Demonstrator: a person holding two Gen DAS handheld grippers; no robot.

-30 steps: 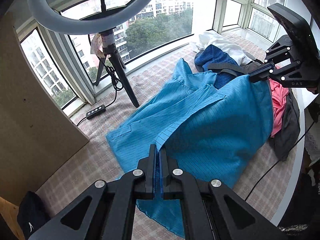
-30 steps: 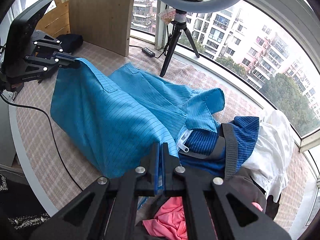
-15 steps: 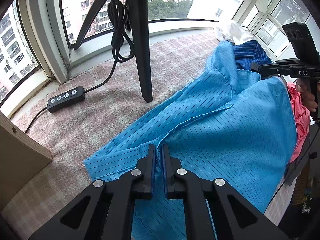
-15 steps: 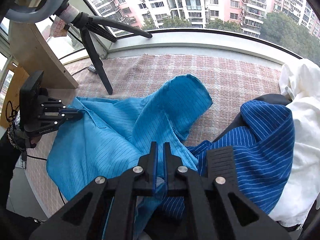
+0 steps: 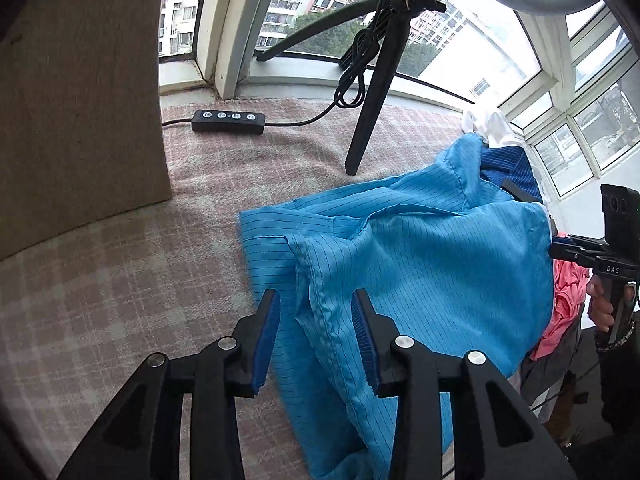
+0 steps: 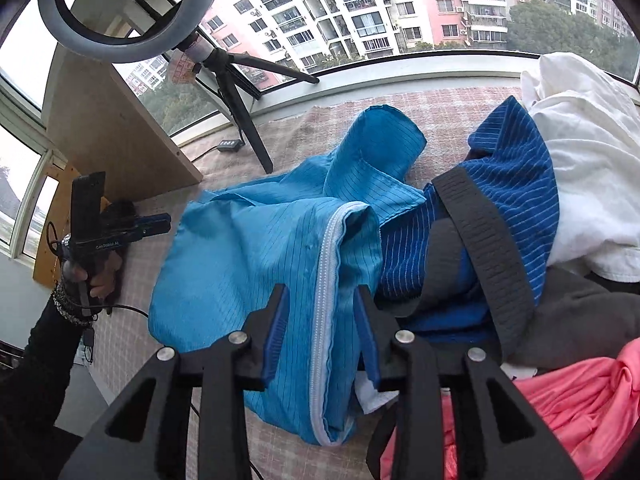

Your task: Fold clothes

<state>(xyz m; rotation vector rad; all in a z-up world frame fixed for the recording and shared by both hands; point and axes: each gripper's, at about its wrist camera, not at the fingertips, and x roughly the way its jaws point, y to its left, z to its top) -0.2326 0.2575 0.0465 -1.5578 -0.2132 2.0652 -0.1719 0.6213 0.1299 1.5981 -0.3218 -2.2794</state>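
Note:
A light blue pinstriped jacket lies folded over on the checked blanket; it also shows in the right wrist view, with its white zipper running toward the camera. My left gripper is open, its jaws on either side of the jacket's hem edge. My right gripper is open, its jaws on either side of the zipper edge. Each gripper shows in the other's view: the right one at the jacket's far edge, the left one beside the jacket's left edge.
A pile of clothes lies to the right: dark blue striped garment, white cloth, grey garment, pink garment. A ring light tripod and its cable remote stand near the window. A wooden board stands at the left.
Both grippers were shut on the jacket's edges and lowered it onto the blanket. Now both have opened and let go, and the jacket lies folded over.

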